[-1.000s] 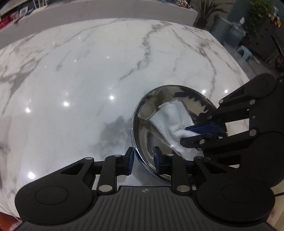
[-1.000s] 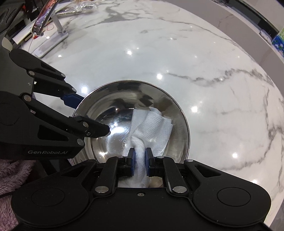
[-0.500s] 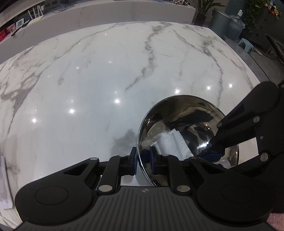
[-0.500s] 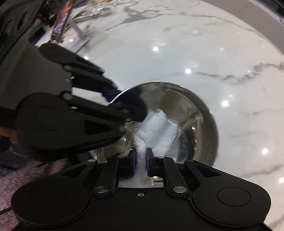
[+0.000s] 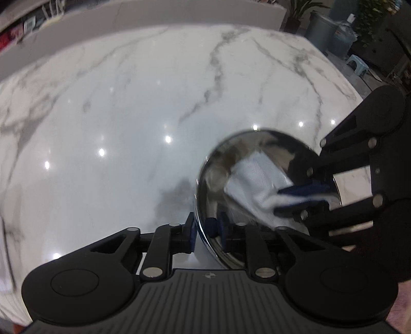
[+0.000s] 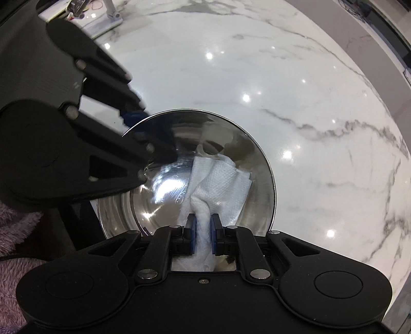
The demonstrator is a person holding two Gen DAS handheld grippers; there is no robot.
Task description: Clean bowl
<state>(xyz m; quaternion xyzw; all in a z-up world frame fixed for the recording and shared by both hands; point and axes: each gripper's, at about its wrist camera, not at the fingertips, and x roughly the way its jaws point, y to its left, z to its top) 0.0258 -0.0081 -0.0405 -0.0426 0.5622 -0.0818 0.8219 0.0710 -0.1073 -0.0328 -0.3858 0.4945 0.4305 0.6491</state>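
Both of my jaws are clenched. My left gripper (image 5: 206, 230) is pinching the near rim of the shiny round stainless-steel bowl (image 5: 267, 144), with one blue pad (image 5: 190, 232) outside the wall and the other inside. My right gripper (image 6: 203, 227) is squeezing a bunched white paper towel (image 6: 218, 179) and pressing it against the bowl's inner wall.

The bowl (image 6: 257, 156) is sitting on a glossy white marble countertop with grey veins (image 5: 128, 115), toward the right side of my left camera's view. Ceiling lights are reflecting as bright dots across the stone.

In my right camera, the black linkage of the left gripper (image 6: 133, 115) is crossing the upper left and covering the bowl's left rim. In my left camera, the right gripper's black arms (image 5: 303, 194) are reaching in from the right and hiding the bowl's far right edge. A fuzzy pink fabric (image 6: 15, 231) is showing at the lower left of the right view. A white stand (image 6: 110, 12) is sitting at the far counter edge. Beyond the counter, grey bins (image 5: 321, 28), a small blue stool (image 5: 357, 63) and green potted plants (image 5: 372, 10) are standing on the floor.

Compared with half a second ago, the towel is lying higher and wider across the bowl's interior, and my left pads are sitting a little farther apart around the rim. The left view is blurring.
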